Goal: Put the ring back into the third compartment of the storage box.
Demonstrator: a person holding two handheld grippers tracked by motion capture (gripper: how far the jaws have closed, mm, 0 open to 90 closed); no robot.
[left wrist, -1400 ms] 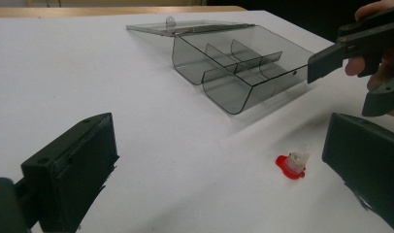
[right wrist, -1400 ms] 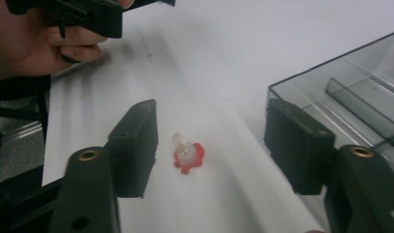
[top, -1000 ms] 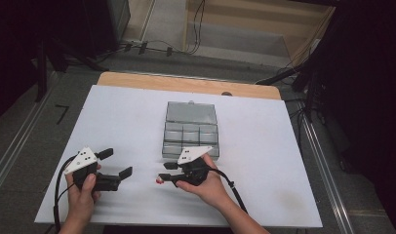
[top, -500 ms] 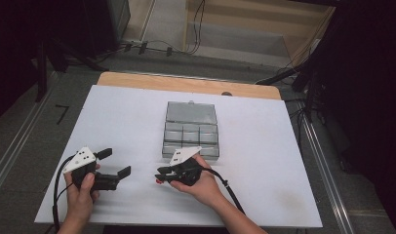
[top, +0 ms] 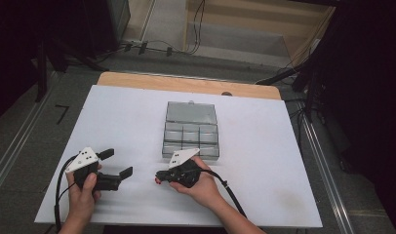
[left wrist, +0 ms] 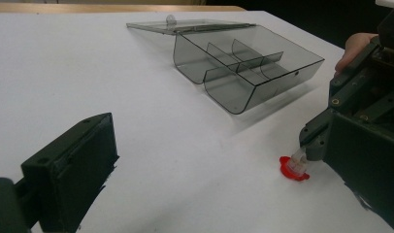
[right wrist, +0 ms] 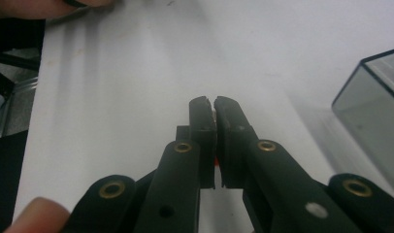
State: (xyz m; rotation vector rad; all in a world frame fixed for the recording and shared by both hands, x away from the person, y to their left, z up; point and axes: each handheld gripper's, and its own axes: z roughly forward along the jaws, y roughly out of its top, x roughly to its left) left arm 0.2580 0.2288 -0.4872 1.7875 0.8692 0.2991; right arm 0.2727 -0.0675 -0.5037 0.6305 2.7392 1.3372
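The right gripper (right wrist: 213,104) has just been closing its jaws, and they now stand almost together on a small clear part with a red flanged base (left wrist: 295,167); in the right gripper view only a sliver of red and a pale edge show in the narrow slot between the pads. From the left gripper view the part sits on the white tabletop (top: 113,117), pinched at its clear upper end by the black jaw tips, with the red flange touching the surface. A second ago those jaws stood clearly wider over the same spot in front of the compartment box, so the grasp looks newly made, and the likely next step, as a judgement, is lifting the part toward the clear compartment box (top: 191,130), which lies just beyond the right gripper with its lid folded back flat behind it. The left gripper (top: 115,165) rests well to the left of the box, jaws spread wide and holding nothing. How firmly the part is seated between the pads is hard to tell, since the jaws cover most of it. The box's compartments look empty, though the tinted walls make that uncertain, and the right edge of the box is cut off in the right gripper view.
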